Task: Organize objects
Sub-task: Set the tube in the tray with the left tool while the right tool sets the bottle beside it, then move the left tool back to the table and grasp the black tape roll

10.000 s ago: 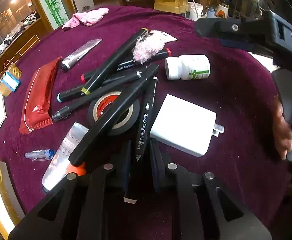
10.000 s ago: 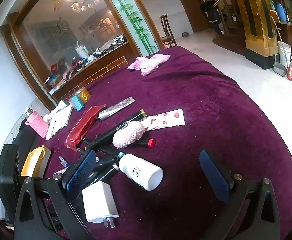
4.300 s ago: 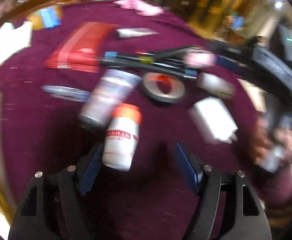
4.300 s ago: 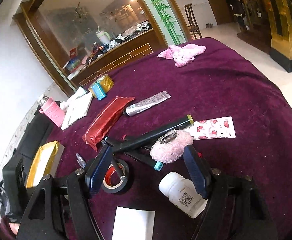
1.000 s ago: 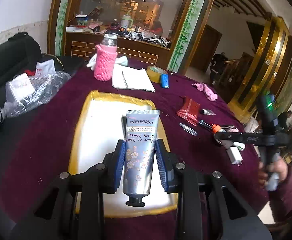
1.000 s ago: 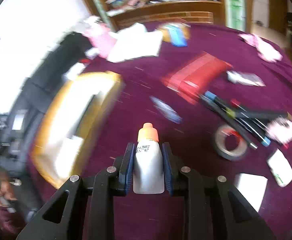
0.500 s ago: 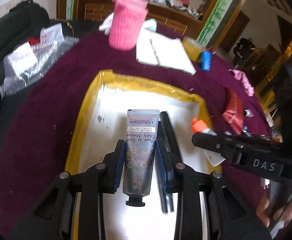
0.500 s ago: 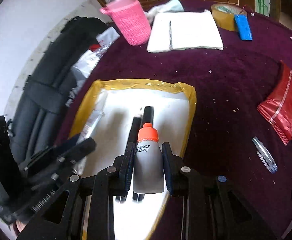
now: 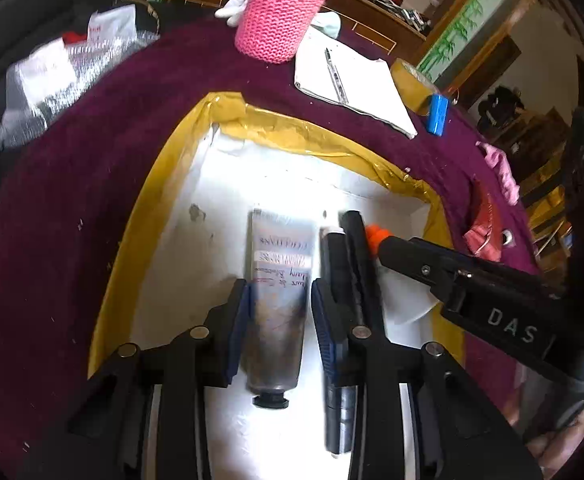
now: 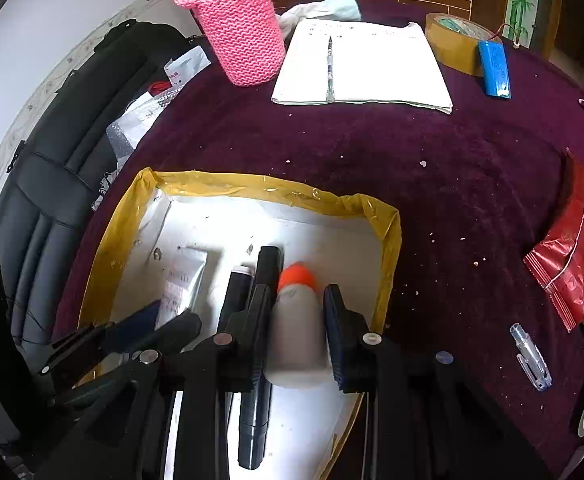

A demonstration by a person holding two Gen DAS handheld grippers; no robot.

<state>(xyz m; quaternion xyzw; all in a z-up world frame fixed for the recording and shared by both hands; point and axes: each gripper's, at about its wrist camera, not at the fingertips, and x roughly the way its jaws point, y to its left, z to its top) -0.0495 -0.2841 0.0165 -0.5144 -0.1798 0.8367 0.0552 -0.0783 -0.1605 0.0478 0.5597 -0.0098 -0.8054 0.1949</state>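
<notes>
Off the table's left edge a black padded bag (image 10: 63, 184) is partly cut off, with crinkled silvery plastic wrap (image 9: 47, 80) spilling over it. On the plum velvet table (image 10: 472, 184) sits a shallow white tray (image 9: 227, 184) rimmed in wrinkled yellow tape. The left gripper (image 9: 277, 312) hangs over it, its blue-padded fingers narrowly parted and clamped on a soft silver hand-cream tube (image 9: 277, 300), cap toward the camera, print smeared by blur. Just to its right two black markers (image 9: 346, 264) lie lengthwise in the tray, their near ends hidden under the fingers. Next, the right gripper (image 10: 294, 336) pinches a blurred white bottle with an orange cap (image 10: 296, 320) above the tray's right side. At the far edge stand a pink knitted sleeve (image 10: 239, 36) around a jar, an open notebook (image 10: 368, 68) with a pen, brown tape and a blue battery pack (image 10: 494, 68); a red foil pouch (image 10: 572, 264) lies rightward
</notes>
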